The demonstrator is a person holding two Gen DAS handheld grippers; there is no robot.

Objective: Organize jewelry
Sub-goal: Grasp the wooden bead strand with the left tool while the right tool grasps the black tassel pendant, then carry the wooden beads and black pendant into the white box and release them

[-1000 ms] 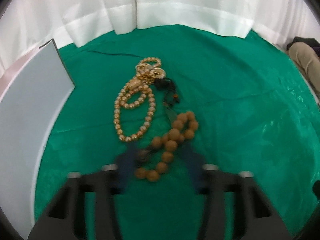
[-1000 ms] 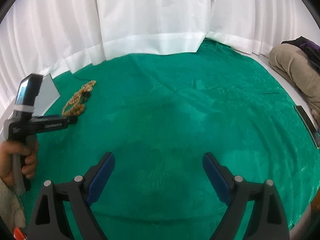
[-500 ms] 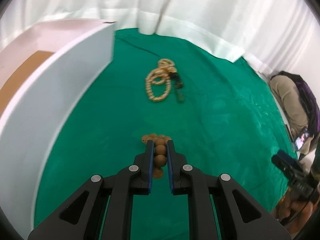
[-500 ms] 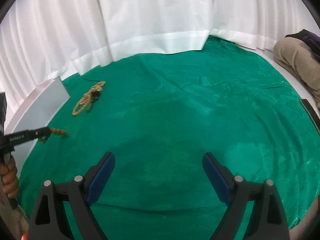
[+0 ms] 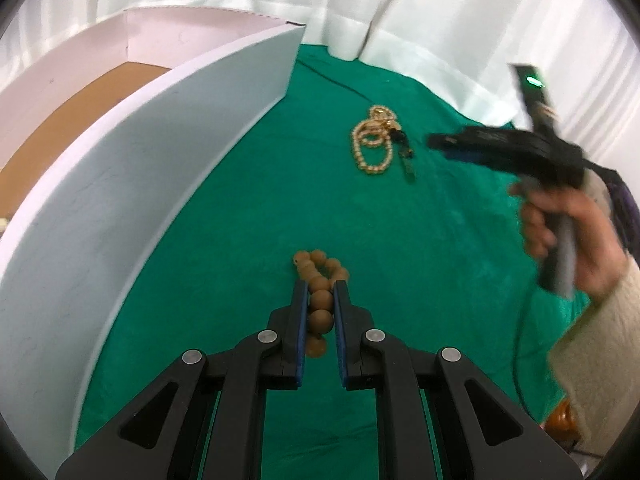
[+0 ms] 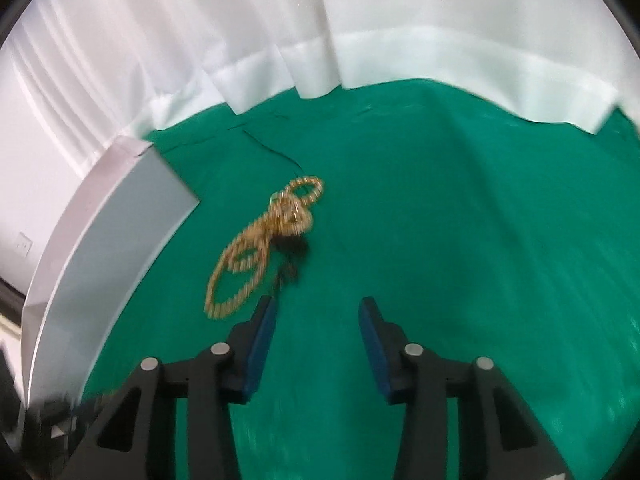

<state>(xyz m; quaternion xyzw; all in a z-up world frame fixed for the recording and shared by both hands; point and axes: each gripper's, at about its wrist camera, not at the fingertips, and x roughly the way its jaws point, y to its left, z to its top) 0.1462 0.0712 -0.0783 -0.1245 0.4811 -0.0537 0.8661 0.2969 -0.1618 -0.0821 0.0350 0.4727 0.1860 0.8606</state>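
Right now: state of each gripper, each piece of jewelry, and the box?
left gripper: shut on the brown bead bracelet.
brown bead bracelet: clamped between the fingers, far end bunched past the tips.
right gripper: open, holding nothing.
gold bead necklace: loose heap on the green cloth.
white box: open-topped.

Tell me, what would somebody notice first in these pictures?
Probably the brown wooden beads, pinched in the left gripper over the green cloth. Next, the tangle of gold chains lying farther back on the cloth, just ahead of the open right gripper. A big white box stands at the left.
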